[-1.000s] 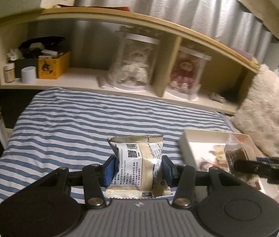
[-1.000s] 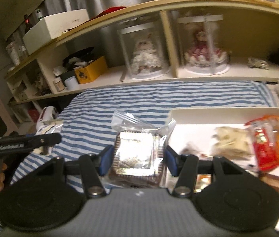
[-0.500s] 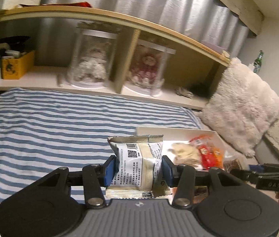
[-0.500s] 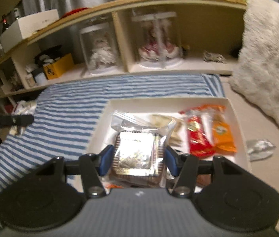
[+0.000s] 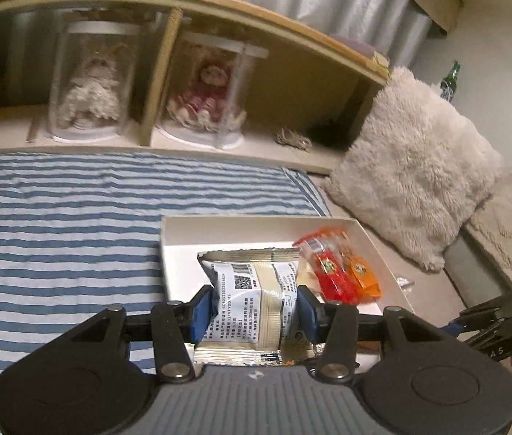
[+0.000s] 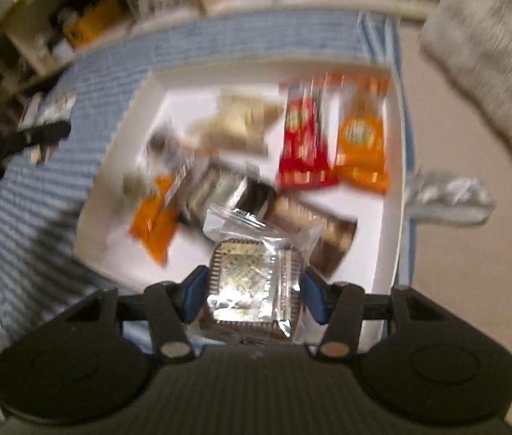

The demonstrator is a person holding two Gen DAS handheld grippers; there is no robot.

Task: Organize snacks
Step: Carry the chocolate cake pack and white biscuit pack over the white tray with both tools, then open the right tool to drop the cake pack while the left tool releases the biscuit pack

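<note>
We've got the left hand-held gripper (image 5: pixel 252 313) clamped on a white snack pack (image 5: pixel 252 301) & the right hand-held gripper (image 6: pixel 252 295) pinching a bagged foil biscuit (image 6: pixel 248 286), both poised over the white box (image 6: pixel 395 166) on the bed, prob. for dropping in w/ the other snacks.

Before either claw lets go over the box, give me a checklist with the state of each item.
1. Left claw shut on white snack packet: ok.
2. Right claw shut on clear bag with foil packet: ok.
3. White box below right claw: ok.
4. Bare floor in box for the bag: ok, near corner.
5. Left packet fully over box: cannot tell.
6. Right view sharp enough to aim: not ok, blurred.
</note>
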